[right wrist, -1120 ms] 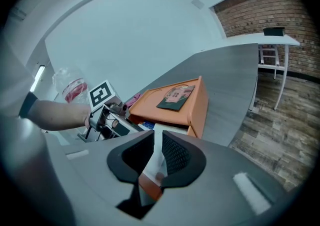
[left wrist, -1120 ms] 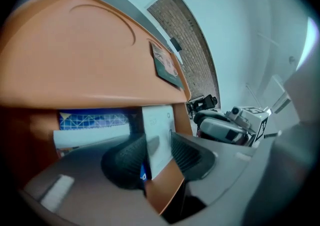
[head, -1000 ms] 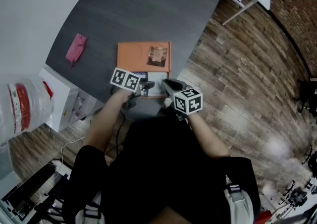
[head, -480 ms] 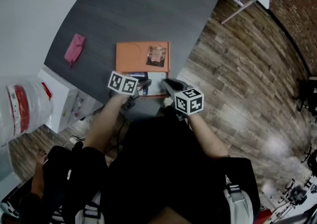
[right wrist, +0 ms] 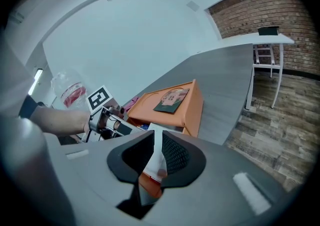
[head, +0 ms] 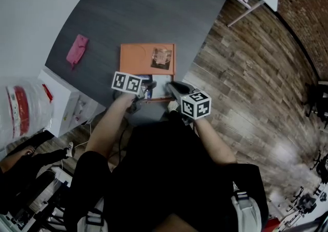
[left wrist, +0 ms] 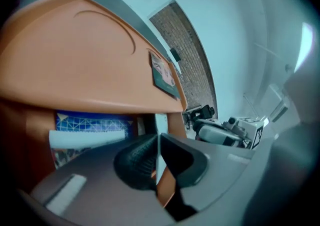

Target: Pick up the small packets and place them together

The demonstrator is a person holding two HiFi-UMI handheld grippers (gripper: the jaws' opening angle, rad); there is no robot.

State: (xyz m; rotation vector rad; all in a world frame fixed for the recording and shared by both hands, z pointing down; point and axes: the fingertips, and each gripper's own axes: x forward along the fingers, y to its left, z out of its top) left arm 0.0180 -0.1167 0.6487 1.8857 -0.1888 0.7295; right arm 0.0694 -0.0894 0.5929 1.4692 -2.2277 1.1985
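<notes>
Of the pale packet [left wrist: 160,121] only a thin strip is seen between the pads of the left tool [left wrist: 157,145], whose jaws have just been closing; the rest is hidden by the tool's body. The blue packet [left wrist: 95,120] is partly covered by the orange box [left wrist: 75,60] at its rim. The white packet [right wrist: 155,165] in the right tool [right wrist: 158,137] is largely masked by its jaws. The print on the card [head: 162,57] cannot be read.

A small picture-fronted packet [head: 162,57] lay flat atop the orange box [head: 134,59] — a blue-patterned packet [left wrist: 92,121] and a white packet [right wrist: 155,157] stood in its open front.
</notes>
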